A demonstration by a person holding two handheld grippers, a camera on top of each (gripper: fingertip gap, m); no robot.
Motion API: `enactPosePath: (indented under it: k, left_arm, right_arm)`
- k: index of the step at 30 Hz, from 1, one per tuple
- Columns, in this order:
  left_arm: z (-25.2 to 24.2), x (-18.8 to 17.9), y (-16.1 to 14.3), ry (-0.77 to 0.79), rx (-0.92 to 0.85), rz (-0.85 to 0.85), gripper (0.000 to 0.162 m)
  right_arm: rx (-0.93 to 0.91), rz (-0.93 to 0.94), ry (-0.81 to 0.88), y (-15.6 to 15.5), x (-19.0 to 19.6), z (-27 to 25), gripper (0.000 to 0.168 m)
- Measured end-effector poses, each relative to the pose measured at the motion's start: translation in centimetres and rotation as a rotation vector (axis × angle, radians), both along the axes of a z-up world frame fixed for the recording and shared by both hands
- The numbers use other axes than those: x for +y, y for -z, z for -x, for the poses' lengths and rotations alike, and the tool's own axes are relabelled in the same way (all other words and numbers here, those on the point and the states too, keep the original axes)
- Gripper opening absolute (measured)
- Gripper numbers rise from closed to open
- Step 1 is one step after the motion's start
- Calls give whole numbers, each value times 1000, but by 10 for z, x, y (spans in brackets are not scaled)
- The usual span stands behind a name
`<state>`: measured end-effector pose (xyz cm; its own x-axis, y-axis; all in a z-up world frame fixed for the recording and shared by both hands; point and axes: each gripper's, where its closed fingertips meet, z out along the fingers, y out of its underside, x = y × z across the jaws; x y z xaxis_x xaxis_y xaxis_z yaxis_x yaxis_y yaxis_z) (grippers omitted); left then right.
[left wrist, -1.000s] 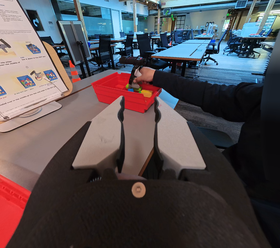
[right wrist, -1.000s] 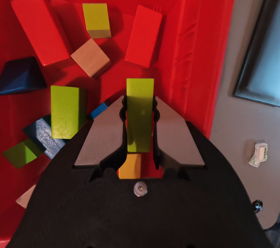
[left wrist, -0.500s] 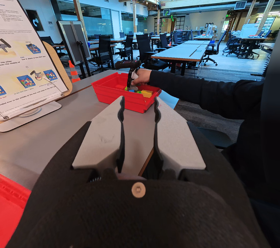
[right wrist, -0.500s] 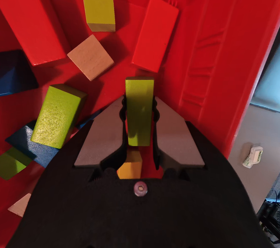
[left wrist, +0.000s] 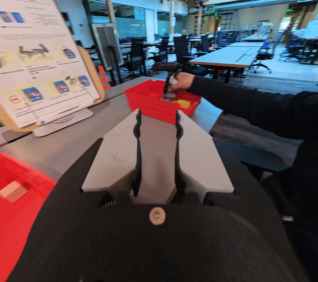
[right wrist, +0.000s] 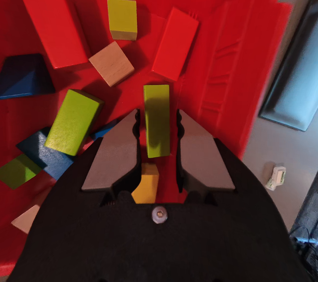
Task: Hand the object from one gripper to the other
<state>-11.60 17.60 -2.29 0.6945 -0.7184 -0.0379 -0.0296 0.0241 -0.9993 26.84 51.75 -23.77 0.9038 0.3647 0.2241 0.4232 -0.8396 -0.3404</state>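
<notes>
A green oblong block lies in the red bin between the fingers of my right gripper. The jaws are open, with a gap on each side of the block. Other red, green, blue, yellow and plain wooden blocks lie around it. In the left wrist view the same bin stands at the far right of the grey table, with the right gripper reaching down into it. My left gripper is open and empty above the table.
An instruction board on a stand is at the left. A second red bin at the lower left holds a plain wooden block. A small white item lies on the table beside the first bin. About 55 cm separates my left fingertips from my right. About 25 cm separates my right fingertips from the small white item.
My right gripper has opened and let go of the green block, which now lies loose between the fingers. My left gripper has shifted, bringing more of the near red bin into view.
</notes>
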Motion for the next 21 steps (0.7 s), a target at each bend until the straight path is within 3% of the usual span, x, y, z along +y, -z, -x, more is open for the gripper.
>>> enactPosePath:
  k: [1, 6, 11, 17, 21]
  left_arm:
    - [13, 6, 1, -52, 2, 3, 38]
    - [100, 37, 16, -372, 9, 68, 38]
    - [150, 54, 40, -504, -1, 169, 39]
    - [173, 111, 77, -445, 32, 352, 40]
    - [177, 162, 102, -320, 192, 500, 48]
  right_arm:
    - [8, -26, -12, -8, 0, 2, 42]
    - [192, -236, -59, -68, -7, 20, 47]
    - [414, -464, -194, -130, -44, 60, 44]
    - [560, -497, -429, -155, -96, 122, 42]
    - [615, -470, -553, -159, -125, 152, 42]
